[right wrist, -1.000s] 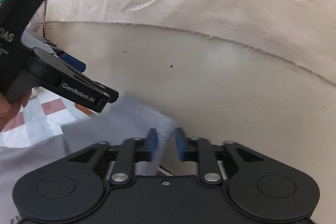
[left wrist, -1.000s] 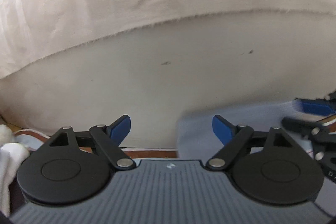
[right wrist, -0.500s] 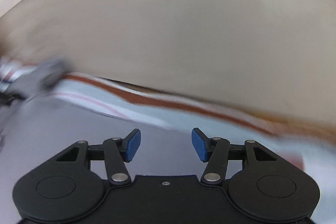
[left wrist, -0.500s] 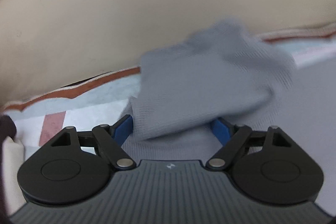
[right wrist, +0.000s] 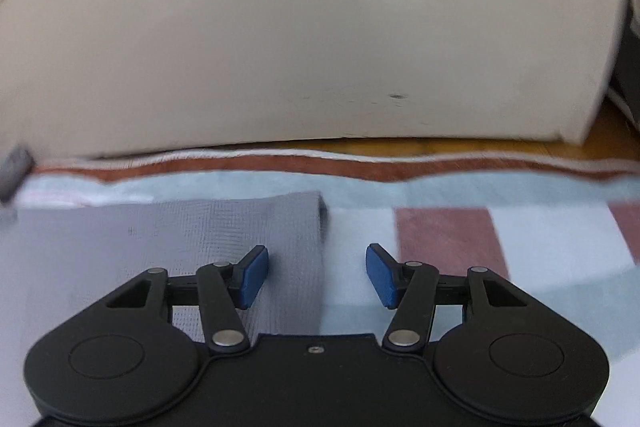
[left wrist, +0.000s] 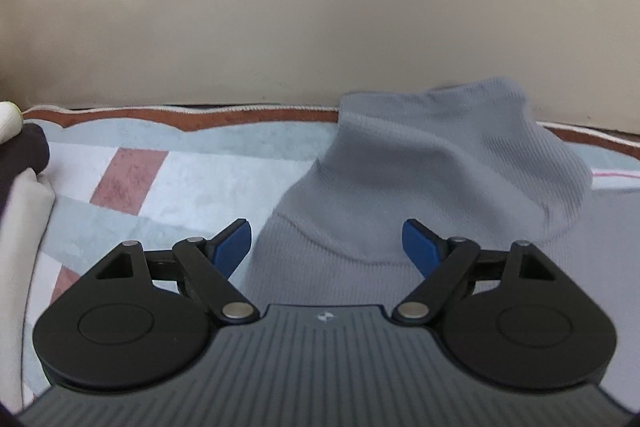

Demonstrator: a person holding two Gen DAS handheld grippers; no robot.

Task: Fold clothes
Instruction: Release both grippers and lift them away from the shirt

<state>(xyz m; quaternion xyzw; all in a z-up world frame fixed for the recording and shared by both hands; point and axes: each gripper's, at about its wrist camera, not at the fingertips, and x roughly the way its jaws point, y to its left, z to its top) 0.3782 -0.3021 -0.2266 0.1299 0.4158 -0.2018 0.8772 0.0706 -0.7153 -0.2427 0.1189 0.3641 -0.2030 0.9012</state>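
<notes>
Cream sofa front (left wrist: 320, 27) fills the back, patterned rug (left wrist: 160, 179) under it, grey garment (left wrist: 420, 187) spread flat on the rug with one part bunched up. My left gripper (left wrist: 326, 247) hangs wide open over that bunch, pads clear of cloth. My right gripper (right wrist: 316, 277) is closing, straddling the garment's side edge, nothing pinched.

Patterned rug (left wrist: 168, 163) beside beige furniture (right wrist: 280, 47)

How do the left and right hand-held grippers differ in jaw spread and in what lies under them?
Left hand-held gripper gapes wide over a bunched grey garment; right hand-held gripper stands narrower, closing over the garment's flat edge and the rug. Neither presses cloth. Both have blue pads.
</notes>
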